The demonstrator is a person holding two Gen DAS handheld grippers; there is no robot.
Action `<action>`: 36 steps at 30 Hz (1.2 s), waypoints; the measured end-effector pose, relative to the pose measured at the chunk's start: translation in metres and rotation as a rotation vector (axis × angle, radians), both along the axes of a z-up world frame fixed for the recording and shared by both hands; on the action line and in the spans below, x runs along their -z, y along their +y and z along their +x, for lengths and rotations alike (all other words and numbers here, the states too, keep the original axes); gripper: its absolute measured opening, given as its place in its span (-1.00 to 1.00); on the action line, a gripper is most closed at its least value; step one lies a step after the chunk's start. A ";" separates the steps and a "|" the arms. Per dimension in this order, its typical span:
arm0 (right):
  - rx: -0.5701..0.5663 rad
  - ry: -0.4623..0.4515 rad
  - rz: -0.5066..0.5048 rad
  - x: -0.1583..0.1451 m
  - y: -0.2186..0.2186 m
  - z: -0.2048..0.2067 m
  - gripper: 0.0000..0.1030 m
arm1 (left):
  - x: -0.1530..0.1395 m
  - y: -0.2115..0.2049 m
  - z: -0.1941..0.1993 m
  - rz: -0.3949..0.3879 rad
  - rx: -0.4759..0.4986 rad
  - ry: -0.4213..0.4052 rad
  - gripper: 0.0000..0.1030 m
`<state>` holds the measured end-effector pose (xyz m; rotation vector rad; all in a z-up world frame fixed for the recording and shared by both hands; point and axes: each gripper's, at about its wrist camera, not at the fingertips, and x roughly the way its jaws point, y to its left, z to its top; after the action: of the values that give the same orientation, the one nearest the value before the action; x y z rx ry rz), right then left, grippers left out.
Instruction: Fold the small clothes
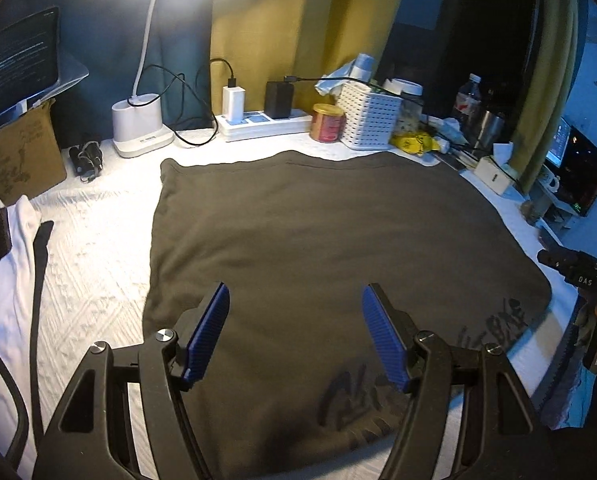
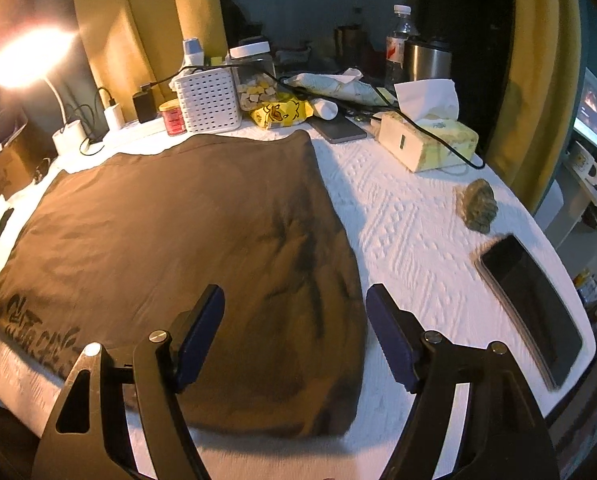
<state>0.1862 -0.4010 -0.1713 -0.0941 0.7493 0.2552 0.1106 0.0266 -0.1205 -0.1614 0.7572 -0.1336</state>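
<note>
Olive-brown folded garment [image 1: 298, 248] lies flat just beyond my left gripper [image 1: 294, 332] and right gripper [image 2: 294, 332], both released and empty; a careless regrip could drag the fold apart.

Desk [image 2: 410, 216] under a white textured cover. Brown folded garment [image 2: 186, 248] lies flat across the middle, dark print at its near left corner. Far edge, left to right: lamp base [image 1: 140, 130], power strip [image 1: 264, 124] (two chargers plugged in), red tin [image 1: 327, 123], white perforated basket [image 1: 368, 120], yellow packet [image 2: 280, 114], tissue box [image 2: 428, 142]. Right edge: dark phone [image 2: 532, 302], with a small greenish lump [image 2: 478, 204] beyond it. White cloth [image 1: 6, 280] at the left edge.
</note>
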 end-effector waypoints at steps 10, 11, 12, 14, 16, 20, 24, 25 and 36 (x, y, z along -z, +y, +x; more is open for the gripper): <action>-0.037 0.051 0.015 0.024 0.006 -0.051 0.48 | 0.004 -0.015 -0.028 -0.036 -0.013 0.017 0.34; -0.040 0.056 0.016 0.025 0.006 -0.053 0.48 | 0.005 -0.015 -0.031 -0.036 -0.017 0.020 0.34; -0.040 0.061 0.016 0.027 0.006 -0.056 0.48 | 0.006 -0.015 -0.032 -0.036 -0.021 0.023 0.34; -0.040 0.071 0.021 0.029 0.007 -0.060 0.48 | 0.007 -0.017 -0.033 -0.037 -0.026 0.028 0.34; -0.051 0.081 0.015 0.032 0.009 -0.065 0.48 | 0.008 -0.018 -0.035 -0.038 -0.028 0.028 0.34; -0.063 0.103 0.003 0.039 0.011 -0.073 0.48 | 0.009 -0.019 -0.037 -0.030 -0.028 0.022 0.34; -0.041 0.131 0.028 0.047 0.009 -0.068 0.48 | 0.012 -0.017 -0.035 -0.038 -0.035 0.031 0.34; -0.033 0.124 0.038 0.047 0.009 -0.067 0.48 | 0.013 -0.016 -0.034 -0.037 -0.036 0.035 0.34; 0.026 0.113 0.160 0.044 0.014 -0.035 0.50 | 0.022 -0.004 -0.016 -0.038 -0.056 0.074 0.34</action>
<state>0.1512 -0.3868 -0.2153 0.0823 0.8390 0.2963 0.0944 0.0228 -0.1424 -0.2244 0.8232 -0.0890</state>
